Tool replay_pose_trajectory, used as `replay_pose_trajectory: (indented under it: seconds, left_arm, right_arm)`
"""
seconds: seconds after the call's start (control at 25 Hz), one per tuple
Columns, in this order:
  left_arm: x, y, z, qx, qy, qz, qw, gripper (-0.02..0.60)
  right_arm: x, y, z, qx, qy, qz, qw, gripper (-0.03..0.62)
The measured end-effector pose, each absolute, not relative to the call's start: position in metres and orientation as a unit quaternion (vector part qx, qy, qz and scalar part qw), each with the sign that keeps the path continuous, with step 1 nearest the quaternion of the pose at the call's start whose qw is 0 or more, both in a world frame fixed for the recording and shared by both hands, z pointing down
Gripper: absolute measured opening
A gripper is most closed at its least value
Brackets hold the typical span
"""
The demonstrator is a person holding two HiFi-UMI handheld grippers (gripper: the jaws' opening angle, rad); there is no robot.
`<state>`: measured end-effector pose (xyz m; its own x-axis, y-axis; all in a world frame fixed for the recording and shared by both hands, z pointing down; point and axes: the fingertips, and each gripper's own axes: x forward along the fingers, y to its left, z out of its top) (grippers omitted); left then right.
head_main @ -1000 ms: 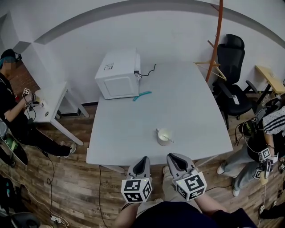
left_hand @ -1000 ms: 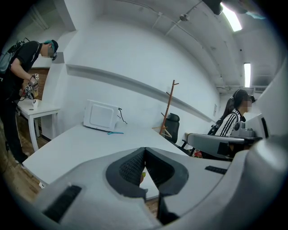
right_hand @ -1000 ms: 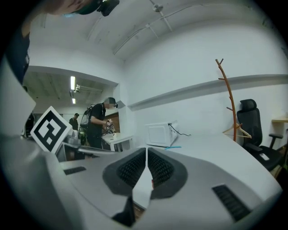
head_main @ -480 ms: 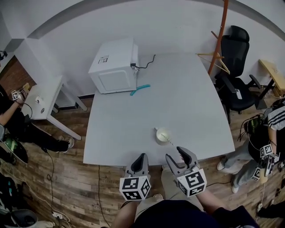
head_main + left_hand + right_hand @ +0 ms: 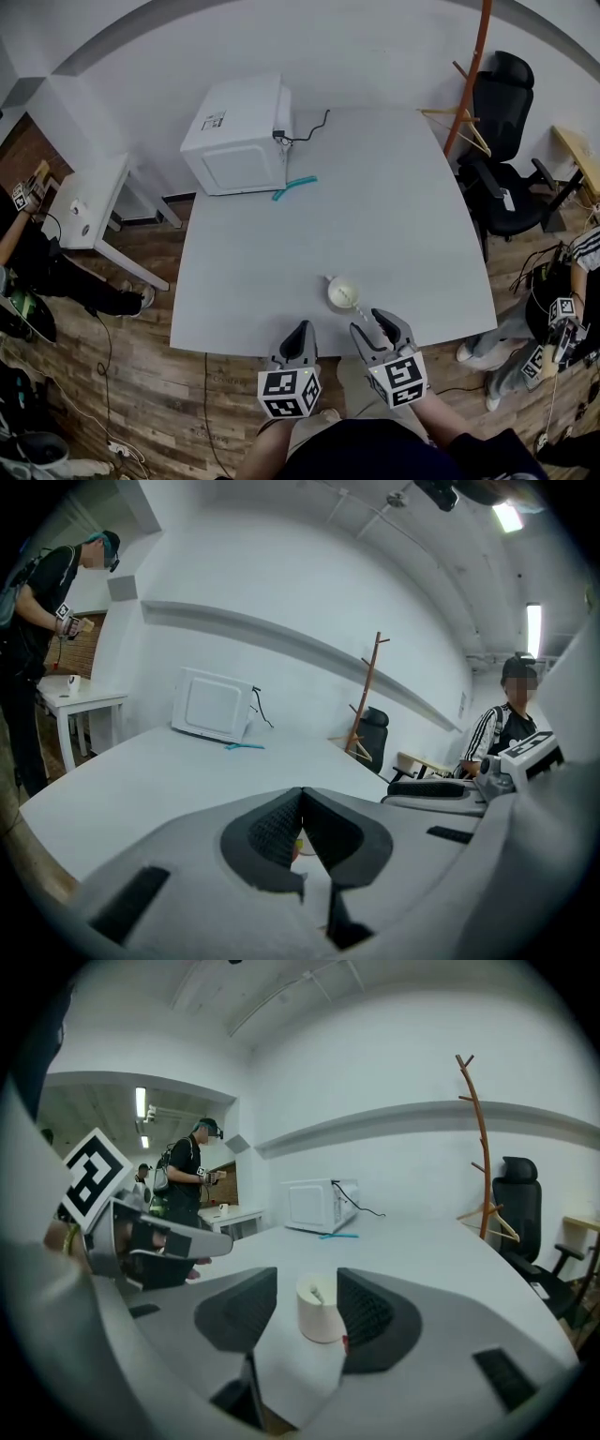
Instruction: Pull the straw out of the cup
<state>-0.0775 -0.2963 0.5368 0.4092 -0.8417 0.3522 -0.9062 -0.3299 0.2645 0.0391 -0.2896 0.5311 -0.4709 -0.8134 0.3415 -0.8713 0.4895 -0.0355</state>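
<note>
Straw [image 5: 350, 298] leans in a small white cup [image 5: 340, 292], and the cup stands near the front edge of a pale grey table [image 5: 375, 216].

In the head view, the right gripper [image 5: 378, 327] sits just short of the cup with its tips aimed at it. The left gripper [image 5: 299, 339] hangs beside it at the table edge, left of the cup and apart from it. Each carries a cube with black-and-white square markers. At the far left of the table sits a white microwave [image 5: 239, 136]; a small label on its top is too small to read. A teal object [image 5: 294, 187] lies just in front of the microwave. Past the far right corner rise an orange coat stand [image 5: 466, 75] and a black office chair [image 5: 502, 112].

In the left gripper view, the two dark ribbed pads meet at their tips, and the gripper is closed on nothing. The table runs ahead to the microwave and the teal object. A person in a black jacket with white sleeve stripes [image 5: 502, 738] is at the right.

In the right gripper view, the jaws stand wide apart and grip nothing. The cup shows in the gap between them, upright on the table, with neither pad touching it. The straw's tip pokes above the rim. No brand or print can be read on the cup.
</note>
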Motion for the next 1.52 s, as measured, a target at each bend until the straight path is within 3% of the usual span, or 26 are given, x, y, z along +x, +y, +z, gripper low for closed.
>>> replay_pose_trajectory:
  seconds: [0.48, 1.0, 1.52]
  left_arm:
    - [-0.074, -0.326, 0.554, 0.802, -0.547, 0.081, 0.228, 0.017]
    - [-0.074, -0.334, 0.561, 0.800, -0.546, 0.085, 0.232, 0.017]
    - [-0.073, -0.326, 0.551, 0.805, -0.542, 0.081, 0.226, 0.017]
  right_arm:
    - [0.034, -0.320, 0.577, 0.480, -0.847, 0.118, 0.196, 0.191]
    - [0.034, -0.332, 0.591, 0.486, -0.837, 0.117, 0.221, 0.050]
    - [0.033, -0.327, 0.576, 0.490, -0.838, 0.104, 0.216, 0.043]
